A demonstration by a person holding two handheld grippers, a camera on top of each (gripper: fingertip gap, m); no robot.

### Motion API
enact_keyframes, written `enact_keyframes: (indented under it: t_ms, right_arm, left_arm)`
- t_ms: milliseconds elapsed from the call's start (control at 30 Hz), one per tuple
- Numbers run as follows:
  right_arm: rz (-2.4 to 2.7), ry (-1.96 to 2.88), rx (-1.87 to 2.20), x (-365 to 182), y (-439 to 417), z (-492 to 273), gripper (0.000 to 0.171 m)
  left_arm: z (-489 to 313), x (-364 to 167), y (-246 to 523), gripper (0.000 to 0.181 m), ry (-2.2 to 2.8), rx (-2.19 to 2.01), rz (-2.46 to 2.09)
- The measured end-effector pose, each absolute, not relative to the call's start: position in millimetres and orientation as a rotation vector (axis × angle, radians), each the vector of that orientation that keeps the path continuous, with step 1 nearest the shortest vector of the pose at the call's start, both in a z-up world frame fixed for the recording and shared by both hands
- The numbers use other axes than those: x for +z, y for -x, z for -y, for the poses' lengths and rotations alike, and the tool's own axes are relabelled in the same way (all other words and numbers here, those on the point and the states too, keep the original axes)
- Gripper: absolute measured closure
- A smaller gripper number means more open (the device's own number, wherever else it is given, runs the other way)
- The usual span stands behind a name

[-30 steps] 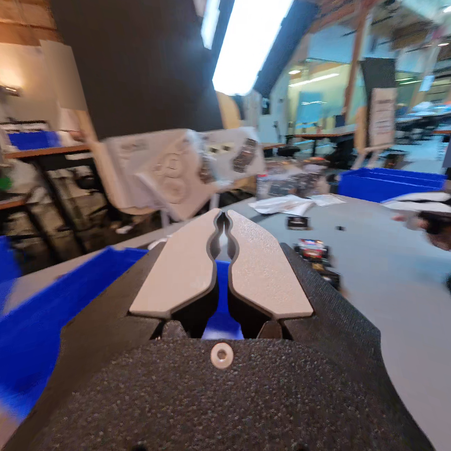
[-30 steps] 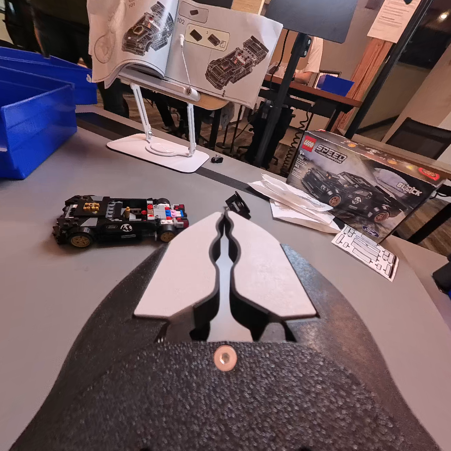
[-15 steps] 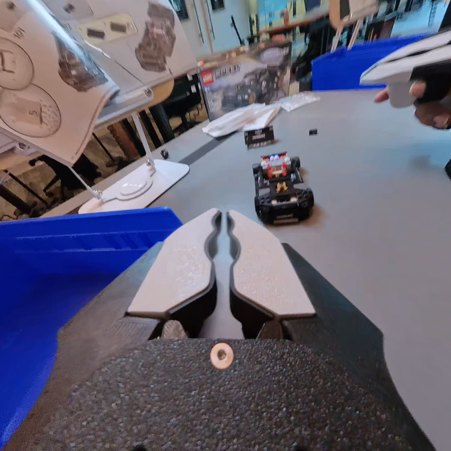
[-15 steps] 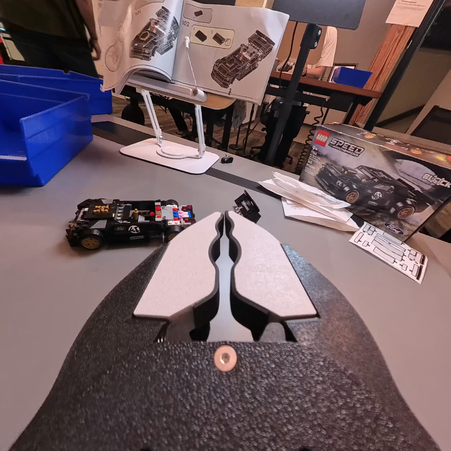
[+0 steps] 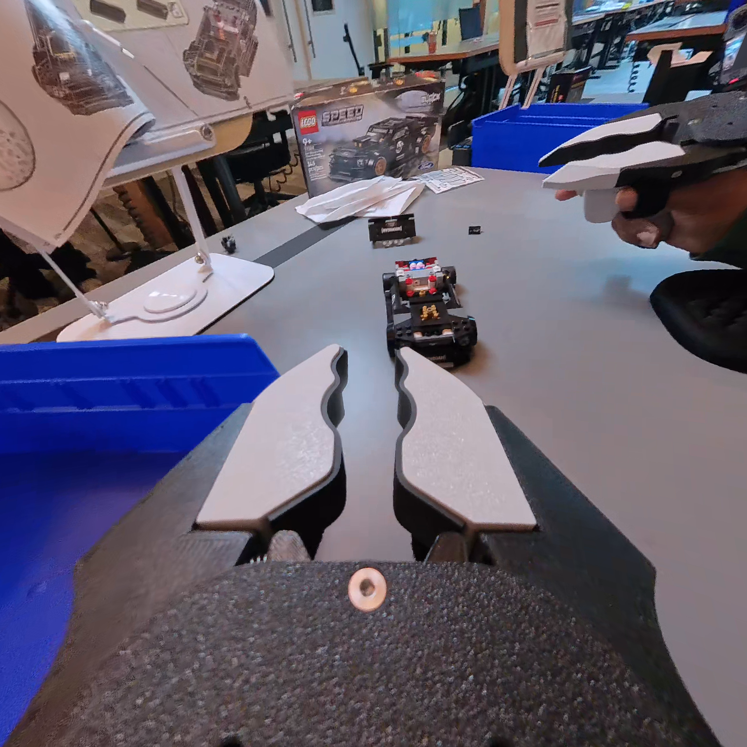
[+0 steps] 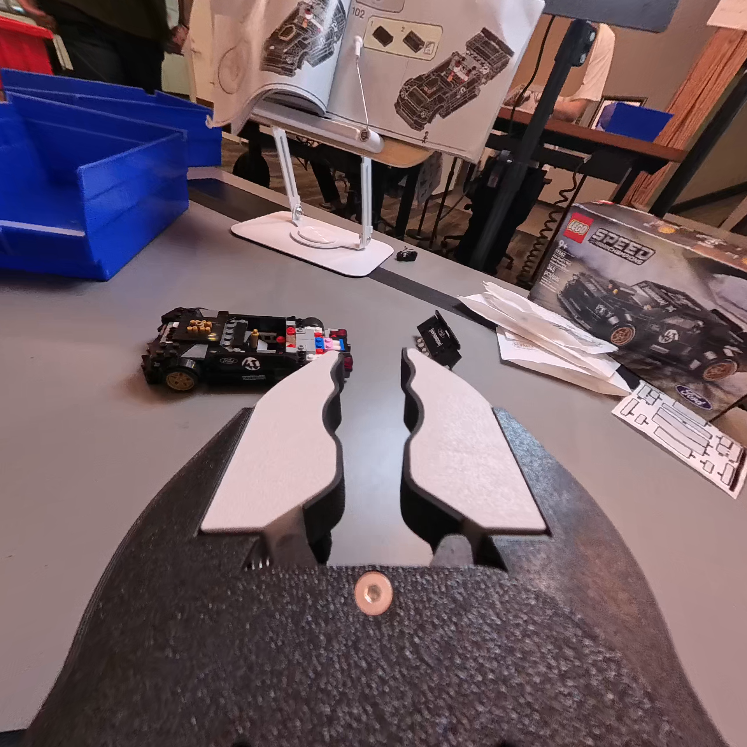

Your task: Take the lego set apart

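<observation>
A blue bin [image 5: 121,388] sits left of the left hand-held gripper [image 5: 371,355], which is parted and empty, the toy car [image 5: 428,319] just beyond its tips. The right hand-held gripper [image 6: 372,355], also parted and empty, has the car [image 6: 242,347] ahead-left. On the grey desk [image 6: 81,444] stand a booklet stand [image 6: 315,238] and box [image 6: 655,299].

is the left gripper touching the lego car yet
Apart. The right wrist view shows the whole lego car on the table with no left gripper at it.

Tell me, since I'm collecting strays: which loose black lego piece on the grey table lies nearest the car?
The black panel piece beside the car; the tiny ones lie farther off.
</observation>
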State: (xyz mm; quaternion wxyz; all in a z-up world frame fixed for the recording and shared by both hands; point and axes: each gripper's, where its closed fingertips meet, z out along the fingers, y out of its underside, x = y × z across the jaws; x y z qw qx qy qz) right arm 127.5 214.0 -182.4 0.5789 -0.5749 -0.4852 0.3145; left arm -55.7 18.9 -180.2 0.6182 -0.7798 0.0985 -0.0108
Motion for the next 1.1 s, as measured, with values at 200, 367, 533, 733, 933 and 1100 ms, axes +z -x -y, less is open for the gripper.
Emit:
enact_keyframes:
  t_ms: [200, 367, 533, 733, 933, 1100]
  right_arm:
    - [1.185, 1.298, 0.722, -179.2, -117.0, -199.4, 0.145]
    - [1.397, 1.05, 0.519, -150.6, -52.6, -175.7, 0.134]
    - [1.449, 0.834, 0.422, -94.3, 53.9, -188.2, 0.135]
    - [1.368, 0.999, 0.353, -50.9, 172.4, -269.7, 0.134]
    - [1.312, 1.091, 0.366, -76.0, 198.2, -303.2, 0.167]
    - [1.029, 1.278, 0.682, -81.3, 163.3, -331.2, 0.162]
  left_arm:
    - [-20.2, -172.0, 53.1, 0.158, 1.737, 0.042, -0.252]
    - [-25.6, -170.8, 44.3, 0.158, 1.729, -0.072, -0.218]
    - [-24.2, -131.8, 46.3, 0.161, 1.648, -0.026, -0.235]
    - [-56.8, -55.0, 123.4, 0.144, 1.786, -0.003, -0.118]
    - [-130.8, -94.9, 228.3, 0.121, 1.965, -0.287, 0.209]
    - [-169.5, -129.9, 250.6, 0.124, 1.976, -0.309, 0.239]
